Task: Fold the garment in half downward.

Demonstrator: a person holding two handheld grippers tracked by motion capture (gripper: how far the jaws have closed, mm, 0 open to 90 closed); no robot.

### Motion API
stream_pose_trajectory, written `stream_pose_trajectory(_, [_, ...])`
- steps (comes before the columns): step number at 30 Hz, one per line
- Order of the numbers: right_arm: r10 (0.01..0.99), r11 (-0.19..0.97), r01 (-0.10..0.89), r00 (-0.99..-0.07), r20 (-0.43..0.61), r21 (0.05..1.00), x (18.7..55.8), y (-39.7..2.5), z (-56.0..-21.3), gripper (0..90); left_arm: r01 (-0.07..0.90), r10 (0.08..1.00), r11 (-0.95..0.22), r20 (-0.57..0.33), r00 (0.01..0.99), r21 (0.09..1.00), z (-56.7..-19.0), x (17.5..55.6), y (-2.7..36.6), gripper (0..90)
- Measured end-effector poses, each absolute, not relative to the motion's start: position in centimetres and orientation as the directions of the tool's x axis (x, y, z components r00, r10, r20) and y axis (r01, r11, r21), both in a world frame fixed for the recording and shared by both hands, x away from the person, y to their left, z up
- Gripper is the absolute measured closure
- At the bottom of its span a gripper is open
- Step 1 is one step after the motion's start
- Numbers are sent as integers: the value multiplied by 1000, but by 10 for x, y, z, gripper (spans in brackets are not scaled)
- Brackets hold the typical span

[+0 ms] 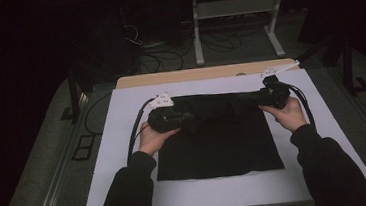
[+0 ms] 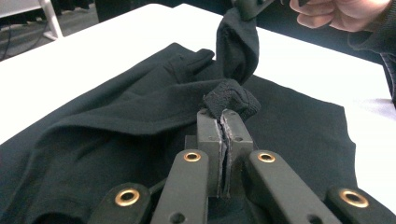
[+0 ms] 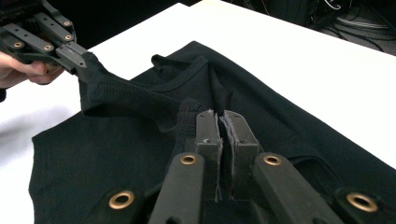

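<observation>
Two tools are in my hands, and both are clamped on the same black garment [image 1: 218,140]. My left tool [image 2: 223,122] has its jaws pressed nearly together, with a bunched fold of the dark knit fabric pinched at the tips and standing up just above them. My right tool [image 3: 221,122] is closed the same way, its jaws almost meeting, with a ribbed edge of the cloth caught between them.

From the high view, my left tool [image 1: 184,117] sits at the garment's far left corner and my right tool [image 1: 260,98] at its far right corner, so the far edge is lifted and drawn between them as a dark band. Everything nearer me lies flat on the white surface [image 1: 124,138], spread square, with its near hem close to my forearms.

In the left gripper view the fabric rises in a twisted strip toward my other hand [image 2: 343,13]. In the right gripper view a neckline shows in the cloth beyond the jaws.
</observation>
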State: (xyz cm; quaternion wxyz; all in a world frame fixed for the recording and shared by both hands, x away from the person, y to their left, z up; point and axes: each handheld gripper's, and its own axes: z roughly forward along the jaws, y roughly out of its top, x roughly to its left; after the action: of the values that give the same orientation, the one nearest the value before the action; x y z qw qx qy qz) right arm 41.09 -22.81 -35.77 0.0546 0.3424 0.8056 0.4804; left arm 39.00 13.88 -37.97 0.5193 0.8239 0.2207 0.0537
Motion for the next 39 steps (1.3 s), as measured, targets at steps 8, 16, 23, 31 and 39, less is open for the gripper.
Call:
stream_pose_trajectory(8, [590,322,487,-774,230,812,402,-234,-349,841,309,429,-354,-140,892,883,-378,385,150,871])
stream_pose_trajectory(16, [561,337,466,-797,222,818,384,-235,-349,841,301,424,-346,-138,895,889,-381,371,160,870])
stream_pose_trajectory(23, [527,353,465,-816,238,812,362,-232,-361,841,290,406,-358,-131,905,888,-392,352,163,870])
stream_pose_trajectory(31, [512,373,475,-822,249,797,344,-232,-371,841,300,403,-366,-141,904,881,-400,342,168,869])
stream_pose_trajectory(39, [519,369,493,-812,265,788,340,-236,-379,841,308,401,-369,-149,904,877,-405,337,173,869])
